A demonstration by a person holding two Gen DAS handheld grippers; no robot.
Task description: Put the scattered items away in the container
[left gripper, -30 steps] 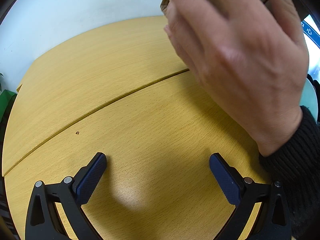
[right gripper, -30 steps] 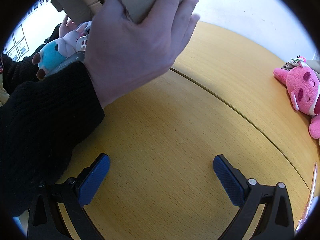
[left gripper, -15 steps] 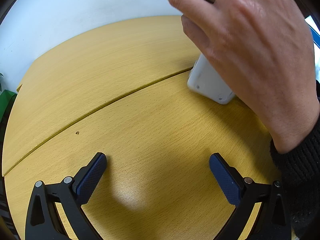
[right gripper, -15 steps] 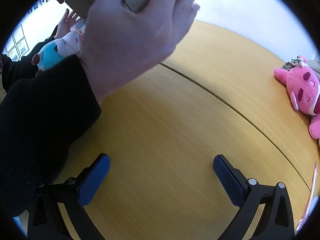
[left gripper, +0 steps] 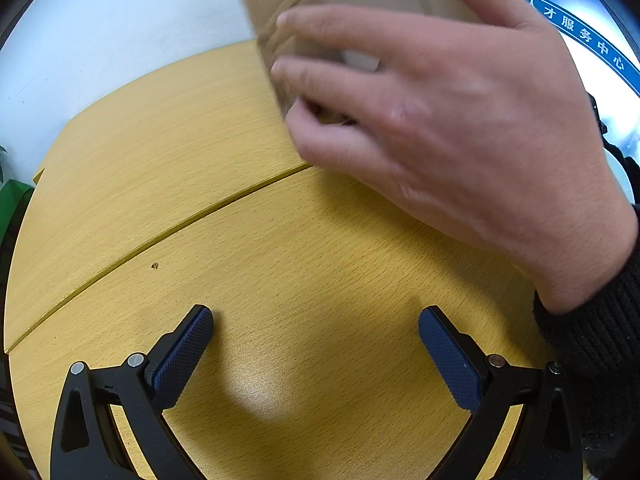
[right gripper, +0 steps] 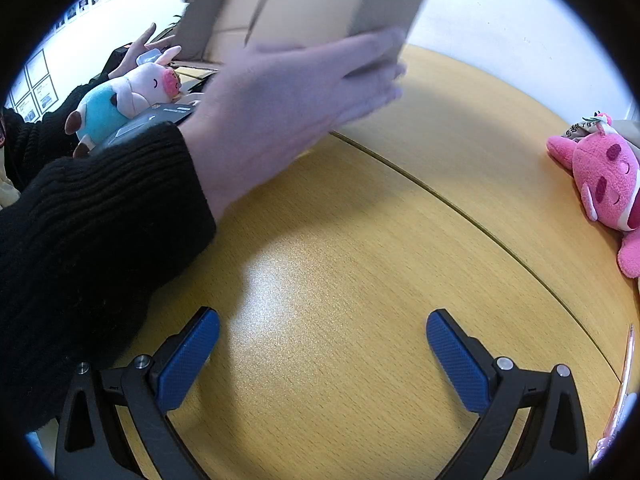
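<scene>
Left gripper point(left gripper: 316, 356) and right gripper point(right gripper: 322, 360) both gape wide, holding nothing, low over bare wooden table point(right gripper: 360, 280). Upper frame: a bare hand point(left gripper: 460, 128) grips the blurred cardboard box point(right gripper: 320, 4). Pink plush point(right gripper: 604, 180) at right table edge; blue plush point(right gripper: 120, 104) upper left.

The cardboard box point(right gripper: 320, 0) is motion-blurred and runs off the top edge in both views, so I can't see inside it. A bare hand point(left gripper: 440, 120) covers its lower part. Pink plush toy point(right gripper: 604, 184) at the tabletop's right edge is cut off, same with the pen point(right gripper: 620, 392).
</scene>
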